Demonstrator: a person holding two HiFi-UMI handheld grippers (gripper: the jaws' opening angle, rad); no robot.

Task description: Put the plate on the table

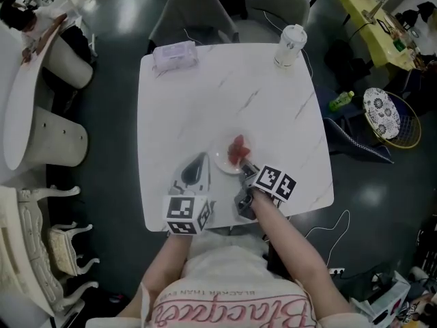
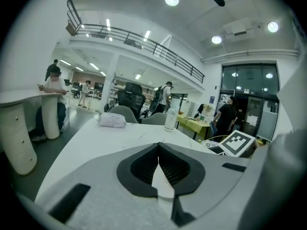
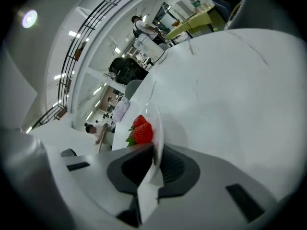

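Note:
A small white plate (image 1: 225, 157) with red strawberries (image 1: 237, 150) lies near the front edge of the white marble table (image 1: 225, 94). My right gripper (image 1: 247, 171) is shut on the plate's near rim; in the right gripper view the thin rim (image 3: 158, 128) runs between the jaws, with the strawberries (image 3: 140, 130) just past them. My left gripper (image 1: 198, 167) rests on the table left of the plate, its jaws closed with nothing between them (image 2: 158, 166).
A wrapped tissue pack (image 1: 175, 55) lies at the table's far left corner, a lidded cup (image 1: 289, 45) at the far right. Grey chairs (image 1: 191, 16) stand beyond the table. A white counter (image 1: 24, 94) is at the left, a yellow table (image 1: 372, 19) at upper right.

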